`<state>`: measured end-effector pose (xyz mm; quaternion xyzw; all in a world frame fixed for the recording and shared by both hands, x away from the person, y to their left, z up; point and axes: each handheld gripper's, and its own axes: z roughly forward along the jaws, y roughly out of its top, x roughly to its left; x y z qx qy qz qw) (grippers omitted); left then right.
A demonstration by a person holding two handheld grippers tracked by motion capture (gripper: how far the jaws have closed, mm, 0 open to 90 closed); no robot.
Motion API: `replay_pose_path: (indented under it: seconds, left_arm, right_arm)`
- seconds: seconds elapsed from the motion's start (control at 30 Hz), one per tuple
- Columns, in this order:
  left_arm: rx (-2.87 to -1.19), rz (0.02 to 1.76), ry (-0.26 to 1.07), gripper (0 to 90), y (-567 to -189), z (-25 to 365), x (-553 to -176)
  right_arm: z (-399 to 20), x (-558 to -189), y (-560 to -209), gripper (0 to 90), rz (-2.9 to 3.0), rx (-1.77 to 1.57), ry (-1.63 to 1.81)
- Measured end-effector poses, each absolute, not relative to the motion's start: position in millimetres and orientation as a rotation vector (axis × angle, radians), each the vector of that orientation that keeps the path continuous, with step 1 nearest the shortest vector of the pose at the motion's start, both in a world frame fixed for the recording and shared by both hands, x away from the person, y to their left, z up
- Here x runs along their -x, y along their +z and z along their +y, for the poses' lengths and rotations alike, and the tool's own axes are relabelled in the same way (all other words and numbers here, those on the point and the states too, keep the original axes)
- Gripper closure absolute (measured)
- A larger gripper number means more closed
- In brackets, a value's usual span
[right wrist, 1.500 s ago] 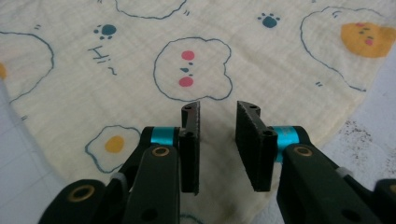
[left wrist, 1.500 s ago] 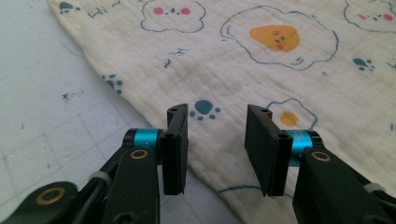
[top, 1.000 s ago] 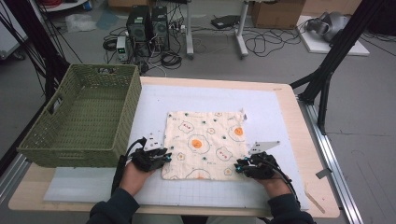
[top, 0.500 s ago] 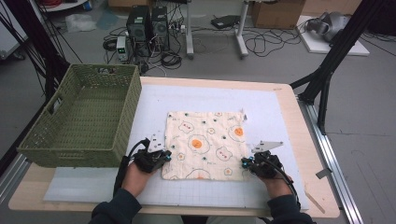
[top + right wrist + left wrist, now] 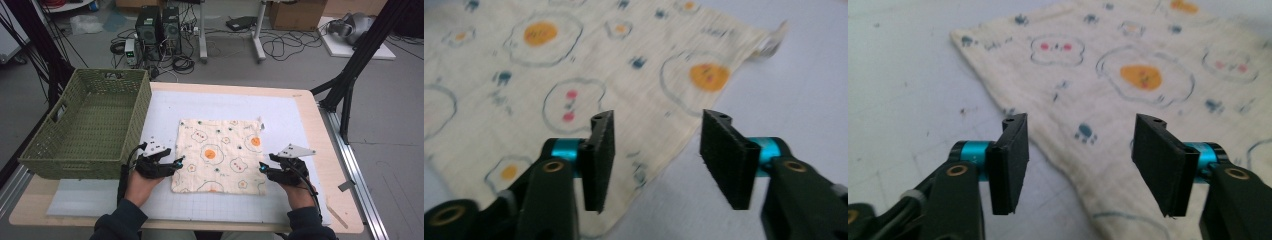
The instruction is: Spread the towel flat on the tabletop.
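Cloth (image 5: 220, 155) flat at worktop (image 5: 320, 130) centre, basket (image 5: 90, 125) at 9 o'clock. Left gripper (image 5: 176, 164) and right gripper (image 5: 262, 169) just opened, jaws apart, straddling near corners, nothing pinched. Risk: pads close above hem, grab air; uneven lift bunches fabric.

Lower frame: left hand-held gripper (image 5: 176, 164) and right hand-held gripper (image 5: 262, 170) low, pointing inward; jaws just opened, nothing clamped.

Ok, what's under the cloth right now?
The cloth lies flat on the white mat, which shows all around it. No bump shows, but anything thin beneath it would be hidden.
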<state>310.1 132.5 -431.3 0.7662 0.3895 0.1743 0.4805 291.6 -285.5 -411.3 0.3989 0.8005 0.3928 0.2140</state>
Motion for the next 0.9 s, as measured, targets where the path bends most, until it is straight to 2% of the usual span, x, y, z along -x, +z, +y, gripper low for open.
replay_pose_path:
  seconds: [0.13,0.2,0.27,0.4,0.53,0.9]
  left_arm:
    - [-1.741,0.944,0.409,30.4,-424,136,-318]
    - [-1.720,0.949,0.414,27.0,-420,137,-323]
    - [-1.713,0.966,0.403,19.6,-417,135,-328]
    - [-1.706,0.937,0.407,19.8,-417,133,-331]
    - [-1.697,0.883,0.490,20.4,-415,133,-326]
    - [-1.681,0.839,0.452,20.3,-414,134,-325]
  right_arm:
    - [-290,-296,-400,30.5,2.118,-1.115,1.147]
    - [-293,-300,-396,28.3,2.090,-1.126,1.159]
    - [-295,-305,-393,25.7,2.072,-1.131,1.157]
    - [-298,-310,-391,20.7,2.066,-1.127,1.161]
    - [-299,-308,-396,11.8,2.105,-1.113,1.135]
    - [-311,-300,-398,11.3,2.078,-1.094,1.187]
